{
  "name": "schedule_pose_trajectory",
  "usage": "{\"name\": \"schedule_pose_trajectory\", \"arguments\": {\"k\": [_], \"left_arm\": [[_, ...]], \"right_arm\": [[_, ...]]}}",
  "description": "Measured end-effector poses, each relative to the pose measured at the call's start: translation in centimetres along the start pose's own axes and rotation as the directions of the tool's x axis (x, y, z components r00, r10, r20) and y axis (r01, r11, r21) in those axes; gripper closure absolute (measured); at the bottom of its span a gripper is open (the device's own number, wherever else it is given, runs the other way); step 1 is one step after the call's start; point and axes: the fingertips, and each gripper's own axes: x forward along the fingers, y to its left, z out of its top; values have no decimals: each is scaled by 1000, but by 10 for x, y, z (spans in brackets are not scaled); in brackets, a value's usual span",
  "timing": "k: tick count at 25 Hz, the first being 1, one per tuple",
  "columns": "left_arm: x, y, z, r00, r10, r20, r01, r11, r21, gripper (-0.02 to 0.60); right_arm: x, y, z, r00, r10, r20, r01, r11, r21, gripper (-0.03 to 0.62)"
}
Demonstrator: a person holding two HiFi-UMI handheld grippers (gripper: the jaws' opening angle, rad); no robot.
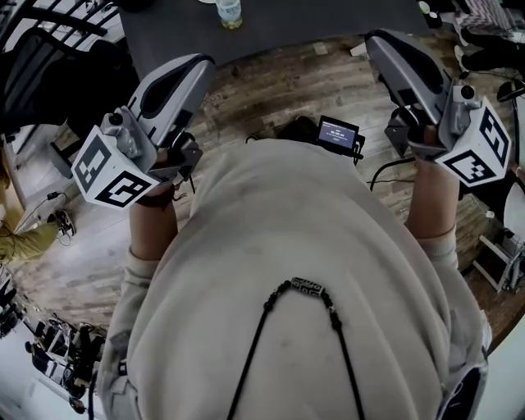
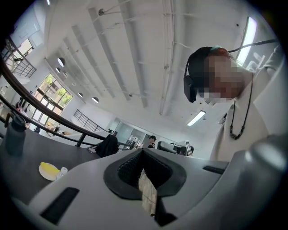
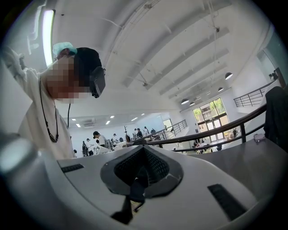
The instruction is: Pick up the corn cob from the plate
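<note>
My left gripper and right gripper are both pinched shut on nothing, held level short of the dark table; I judge the reach hasn't begun; the yellow plate sits on that table; the corn cob there is too small to read its long axis.

- One desk, dark-topped.
- Two claws: the left claw and the right claw, both near the desk's edge.
- Two marker cubes, one per claw: the left cube and the right cube.
- One pale bottle on the desk in the head view. One dark bottle on the desk in the left gripper view. Whether they are the same bottle cannot be told.
- One yellow plate on the desk.
- One small white cap on the desk.
- One small screen device off the desk, near its edge.
</note>
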Motion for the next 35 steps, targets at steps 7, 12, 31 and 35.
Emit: {"name": "schedule_pose_trajectory", "arguments": {"k": [7, 12, 31, 35], "left_arm": [[-14, 16, 2, 991, 132, 9, -132, 990, 50, 580], [-11, 34, 17, 977, 210, 39, -212, 975, 69, 580], [92, 78, 43, 944, 329, 22, -330, 939, 100, 580], [111, 83, 39, 939, 343, 3, -342, 934, 101, 580]], "right_arm": [[30, -23, -5, 991, 129, -17, -129, 992, 11, 578], [59, -42, 7, 974, 224, -18, -224, 975, 5, 579], [84, -142, 35, 919, 394, -18, -391, 917, 81, 579], [66, -164, 30, 924, 383, 5, -381, 918, 107, 579]]}}
